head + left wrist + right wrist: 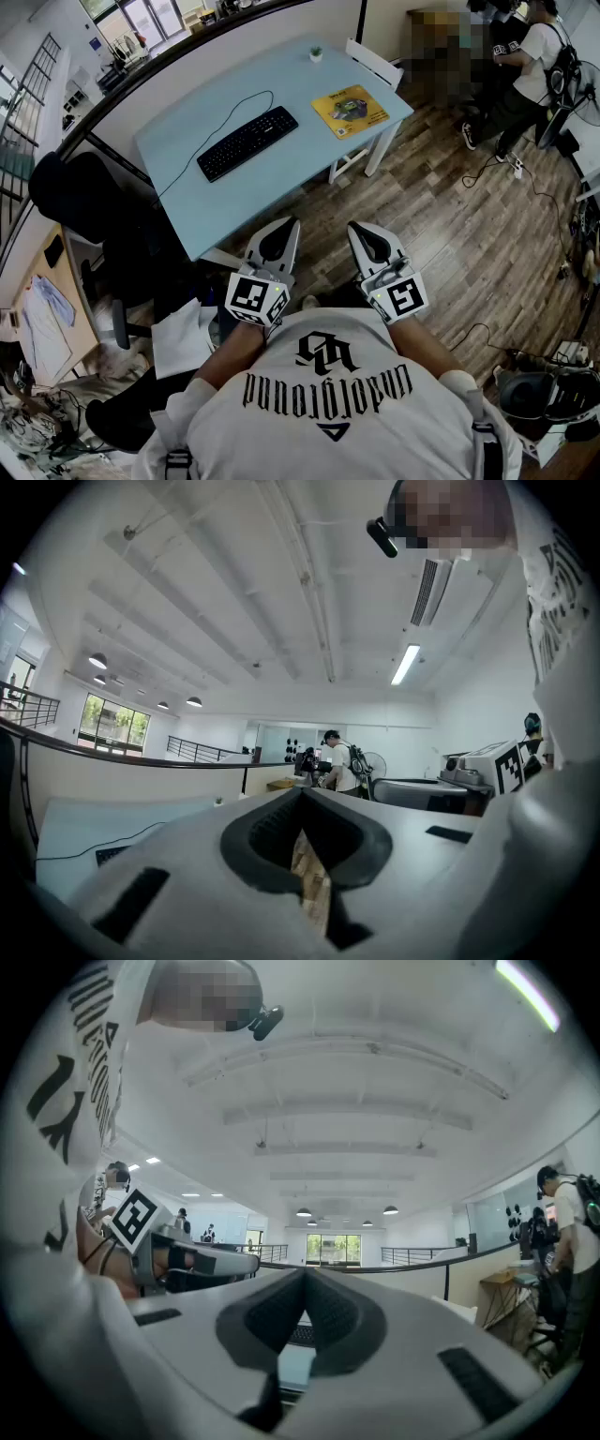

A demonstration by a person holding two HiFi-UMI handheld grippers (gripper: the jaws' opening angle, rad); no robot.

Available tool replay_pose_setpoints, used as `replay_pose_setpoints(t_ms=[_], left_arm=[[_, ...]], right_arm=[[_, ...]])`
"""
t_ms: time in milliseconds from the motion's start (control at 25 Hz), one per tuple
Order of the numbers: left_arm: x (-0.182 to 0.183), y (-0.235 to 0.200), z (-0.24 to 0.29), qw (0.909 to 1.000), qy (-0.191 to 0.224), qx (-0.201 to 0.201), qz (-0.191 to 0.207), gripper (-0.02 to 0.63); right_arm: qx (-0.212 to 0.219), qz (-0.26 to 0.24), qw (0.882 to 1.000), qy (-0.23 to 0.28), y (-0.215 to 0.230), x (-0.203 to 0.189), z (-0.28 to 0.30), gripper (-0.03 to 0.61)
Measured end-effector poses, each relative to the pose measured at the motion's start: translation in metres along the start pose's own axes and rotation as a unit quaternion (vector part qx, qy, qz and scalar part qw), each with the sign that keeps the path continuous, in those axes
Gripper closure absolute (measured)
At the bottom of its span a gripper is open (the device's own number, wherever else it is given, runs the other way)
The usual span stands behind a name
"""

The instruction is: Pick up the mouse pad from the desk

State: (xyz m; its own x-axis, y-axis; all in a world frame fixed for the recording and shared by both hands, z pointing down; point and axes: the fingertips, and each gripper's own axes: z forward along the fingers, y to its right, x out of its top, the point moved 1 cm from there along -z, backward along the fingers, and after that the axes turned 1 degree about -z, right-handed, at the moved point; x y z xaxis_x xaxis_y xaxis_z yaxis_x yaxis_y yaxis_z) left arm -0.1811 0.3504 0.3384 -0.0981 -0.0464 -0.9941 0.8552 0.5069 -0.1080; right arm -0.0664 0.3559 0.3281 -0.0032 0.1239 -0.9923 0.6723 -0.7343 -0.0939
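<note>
At the upper middle of the head view, the yellow mouse pad [350, 111] lies flat near the right-hand corner of a light blue desk [216, 206], well apart from both grippers. A black keyboard [247, 142] sits to its left, and a small plant pot [316, 54] stands near the far edge. The left gripper [284, 230] and right gripper [361, 232] are held level at the lower middle, over the wood floor [450, 244] and short of the desk.

Along the left gripper view, the jaws meet at the tip with nothing between them; floor planks show in the gap below. Along the right gripper view, the jaws are likewise pressed together and empty, with the keyboard beyond them.

A thin pad lying flush gives closed jaws no edge to take, and I judge that a push could slide it off the corner. Loose cables [537, 195] cross the floor at right, a trip risk. The room is an open office with railings, ceiling lamps and far windows.
</note>
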Motion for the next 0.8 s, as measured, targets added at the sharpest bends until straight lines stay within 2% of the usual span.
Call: replay_pose_setpoints(t_ms=[800], left_arm=[[-0.005,0.000,0.012,1.0000,-0.003,-0.004,-0.004,0.611]], right_arm=[[0.003,-0.007,1.000,-0.006,0.005,0.001,0.002,0.574]])
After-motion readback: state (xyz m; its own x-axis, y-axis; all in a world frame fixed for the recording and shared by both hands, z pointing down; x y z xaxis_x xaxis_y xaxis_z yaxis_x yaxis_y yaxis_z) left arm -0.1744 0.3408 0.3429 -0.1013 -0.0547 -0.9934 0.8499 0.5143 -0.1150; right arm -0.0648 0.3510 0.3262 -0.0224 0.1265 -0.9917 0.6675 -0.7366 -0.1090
